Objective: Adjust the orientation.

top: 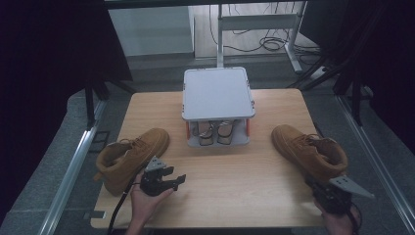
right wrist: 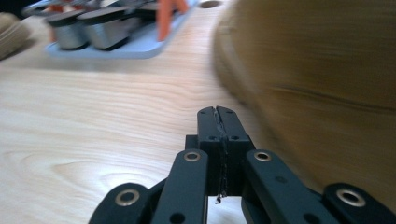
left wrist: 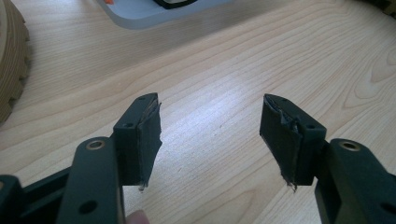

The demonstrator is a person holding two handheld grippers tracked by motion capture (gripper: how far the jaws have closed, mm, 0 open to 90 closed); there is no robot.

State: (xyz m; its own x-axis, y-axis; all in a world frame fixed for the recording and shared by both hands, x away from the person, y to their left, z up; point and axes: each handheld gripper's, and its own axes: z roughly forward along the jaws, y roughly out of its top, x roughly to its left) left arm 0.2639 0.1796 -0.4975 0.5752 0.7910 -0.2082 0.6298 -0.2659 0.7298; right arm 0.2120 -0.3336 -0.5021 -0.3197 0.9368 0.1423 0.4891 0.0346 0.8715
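Boots (top: pixel 133 156) flanking rack (top: pixel 218 93), we are hovering left gripper (top: pixel 172 177) spread, right gripper (right wrist: pixel 217 112) pressed together beside right boot (top: pixel 308 149), likely opening next to grab it.

Left hand-held gripper (top: pixel 172 177): black body with a grey three-cornered plate on top, pierced by small holes, and a black cable trailing from its rear toward the near edge of the worktop. In the left gripper view, each black jaw link carries a brass-ringed rivet and small screw holes; the fingertips (left wrist: pixel 148 135) are faced with black pads whose edges are frayed and ragged. Right hand-held gripper (top: pixel 327 192), near the right corner: the same black build, a larger grey three-cornered plate and a black cable. In the right gripper view its flat black links show silver-ringed rivets and two small screws below the pads.
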